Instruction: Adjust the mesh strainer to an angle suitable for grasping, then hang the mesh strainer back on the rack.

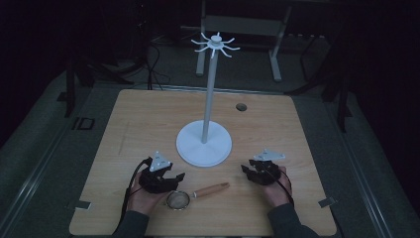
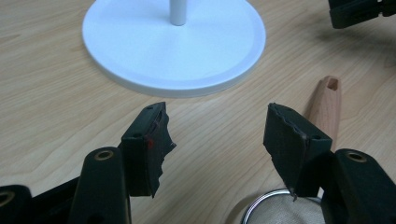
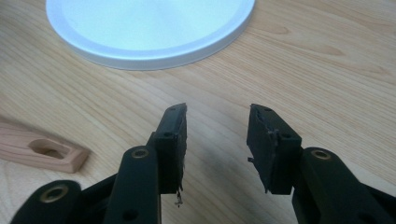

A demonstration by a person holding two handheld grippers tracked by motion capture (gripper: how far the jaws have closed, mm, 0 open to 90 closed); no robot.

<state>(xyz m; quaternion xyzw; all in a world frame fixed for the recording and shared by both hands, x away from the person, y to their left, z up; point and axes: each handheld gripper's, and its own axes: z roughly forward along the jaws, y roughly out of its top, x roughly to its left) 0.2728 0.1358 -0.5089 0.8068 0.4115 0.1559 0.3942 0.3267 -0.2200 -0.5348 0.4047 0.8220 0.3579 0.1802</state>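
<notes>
A small strainer (image 1: 178, 199) with a metal mesh bowl and a wooden handle (image 1: 213, 189) lies on the wooden table (image 1: 133, 124), near its front edge. A white stand (image 1: 204, 144) with a round base, a tall pole and a ring of hooks (image 1: 215, 44) rises in the middle. My left gripper (image 1: 168, 179) hovers just left of the strainer's bowl (image 2: 280, 212), open and empty. The handle (image 2: 325, 105) runs past its right jaw. My right gripper (image 1: 249, 172) is right of the handle's end (image 3: 44, 150), open with nothing between its jaws.
The stand's round base (image 2: 173, 42) sits right ahead of both grippers (image 3: 144, 32). A small dark hole (image 1: 241, 106) is in the table's far right part. Metal brackets (image 1: 82, 204) sit at the front corners. Dark floor and frame legs lie beyond the table.
</notes>
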